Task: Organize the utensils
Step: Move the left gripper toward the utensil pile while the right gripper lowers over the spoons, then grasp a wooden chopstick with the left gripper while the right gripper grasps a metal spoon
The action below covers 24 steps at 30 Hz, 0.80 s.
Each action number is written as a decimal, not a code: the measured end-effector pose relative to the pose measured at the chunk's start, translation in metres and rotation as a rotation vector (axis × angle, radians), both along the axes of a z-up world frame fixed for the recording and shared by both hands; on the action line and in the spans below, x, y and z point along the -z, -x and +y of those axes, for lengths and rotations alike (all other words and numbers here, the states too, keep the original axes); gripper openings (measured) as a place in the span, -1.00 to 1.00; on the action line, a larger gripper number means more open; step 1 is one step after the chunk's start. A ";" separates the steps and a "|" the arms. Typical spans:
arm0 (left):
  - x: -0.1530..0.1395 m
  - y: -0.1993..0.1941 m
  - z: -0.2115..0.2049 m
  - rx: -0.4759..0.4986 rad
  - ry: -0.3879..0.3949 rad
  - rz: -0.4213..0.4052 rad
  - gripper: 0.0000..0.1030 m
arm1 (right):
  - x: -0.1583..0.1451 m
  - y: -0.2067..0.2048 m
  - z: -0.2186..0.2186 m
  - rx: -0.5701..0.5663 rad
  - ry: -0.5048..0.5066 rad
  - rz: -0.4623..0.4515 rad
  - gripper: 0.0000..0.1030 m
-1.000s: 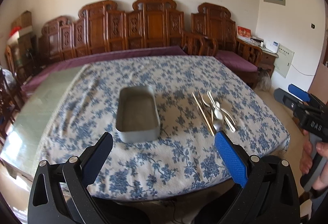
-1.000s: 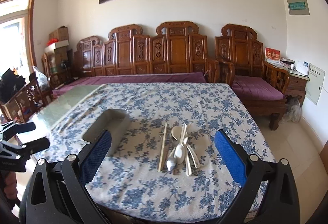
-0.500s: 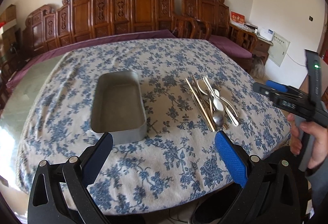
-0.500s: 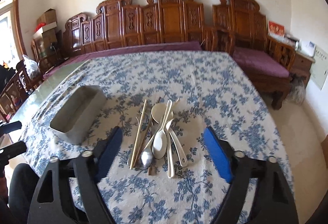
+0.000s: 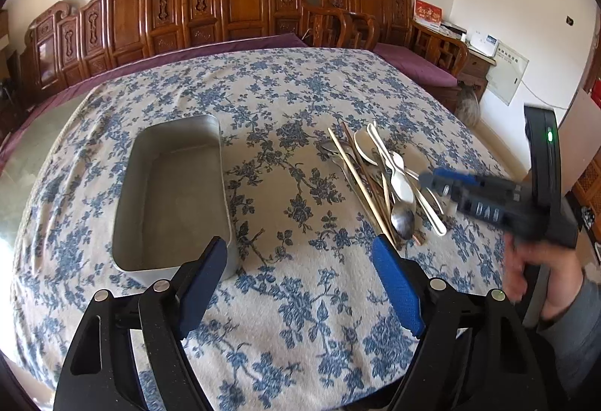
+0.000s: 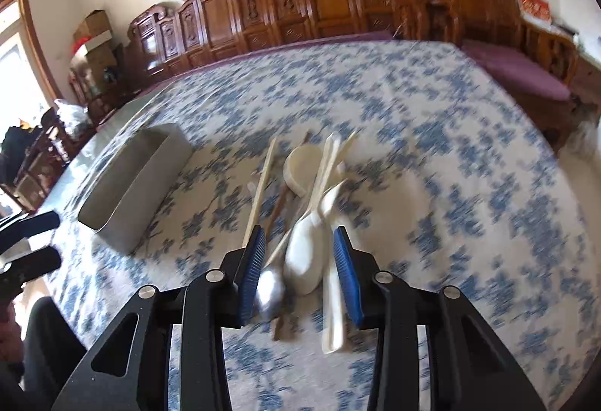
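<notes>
Hovering low over the utensil pile [image 6: 304, 223], right claw [image 6: 298, 260] narrower than before, parted; left claw [image 5: 300, 283] wide open beside tray [image 5: 172, 200]

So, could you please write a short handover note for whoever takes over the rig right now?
Left claw: open, empty, hovering over the near table edge by the tin.
Right claw: open, lowered over the near end of the utensil pile, its fingers either side of the white spoon; nothing gripped yet.
Tin: empty, on the tablecloth left of the pile.
Done: nothing moved into the tin.
Left: every spoon and chopstick; the view is blurred, so confirm the grasp before lifting.
</notes>
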<state>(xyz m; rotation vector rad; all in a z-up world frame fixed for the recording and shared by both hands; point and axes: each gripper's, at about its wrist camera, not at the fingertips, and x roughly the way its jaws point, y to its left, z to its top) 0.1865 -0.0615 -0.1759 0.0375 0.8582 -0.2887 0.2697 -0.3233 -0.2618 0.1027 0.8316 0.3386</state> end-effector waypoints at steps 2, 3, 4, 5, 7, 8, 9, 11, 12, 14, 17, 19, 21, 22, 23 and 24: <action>0.004 -0.005 -0.003 0.000 0.003 0.005 0.42 | 0.010 -0.001 0.010 -0.024 0.005 0.031 -0.25; 0.006 -0.008 -0.005 0.000 0.002 0.007 0.38 | 0.014 -0.001 0.013 -0.034 0.005 0.041 -0.26; 0.008 -0.009 -0.006 0.000 0.002 0.009 0.37 | 0.018 0.000 0.018 -0.045 0.018 0.050 -0.27; 0.010 -0.012 -0.007 0.000 0.002 0.011 0.37 | 0.021 0.000 0.021 -0.051 0.032 0.056 -0.28; 0.011 -0.015 -0.009 0.001 -0.001 0.013 0.37 | 0.027 0.000 0.027 -0.056 0.064 0.068 -0.32; 0.012 -0.016 -0.009 0.000 -0.003 0.012 0.37 | 0.030 -0.001 0.029 -0.058 0.076 0.078 -0.36; 0.012 -0.017 -0.009 0.000 -0.003 0.012 0.37 | 0.032 -0.001 0.030 -0.060 0.082 0.086 -0.36; 0.013 -0.018 -0.009 -0.002 0.000 0.016 0.37 | 0.036 -0.003 0.029 -0.058 0.085 0.095 -0.41; 0.014 -0.019 -0.009 -0.003 0.000 0.017 0.37 | 0.036 -0.003 0.029 -0.055 0.083 0.094 -0.43; 0.015 -0.019 -0.008 -0.003 -0.003 0.017 0.37 | 0.034 -0.004 0.027 -0.056 0.067 0.092 -0.64; 0.017 -0.020 -0.006 -0.013 -0.001 0.021 0.37 | 0.032 -0.004 0.026 -0.064 0.053 0.088 -0.90; 0.020 -0.021 -0.006 -0.019 -0.003 0.026 0.37 | 0.028 -0.001 0.026 -0.066 0.056 0.068 -0.94; 0.021 -0.022 -0.008 -0.017 -0.009 0.026 0.37 | 0.023 0.001 0.026 -0.079 0.041 0.049 -0.95; 0.022 -0.022 -0.009 -0.015 -0.013 0.026 0.37 | 0.021 0.001 0.026 -0.080 0.038 0.045 -0.95; 0.022 -0.022 -0.010 -0.012 -0.017 0.026 0.37 | 0.020 0.001 0.026 -0.080 0.035 0.041 -0.95; 0.022 -0.023 -0.011 -0.008 -0.019 0.027 0.37 | 0.018 0.002 0.026 -0.085 0.029 0.036 -0.95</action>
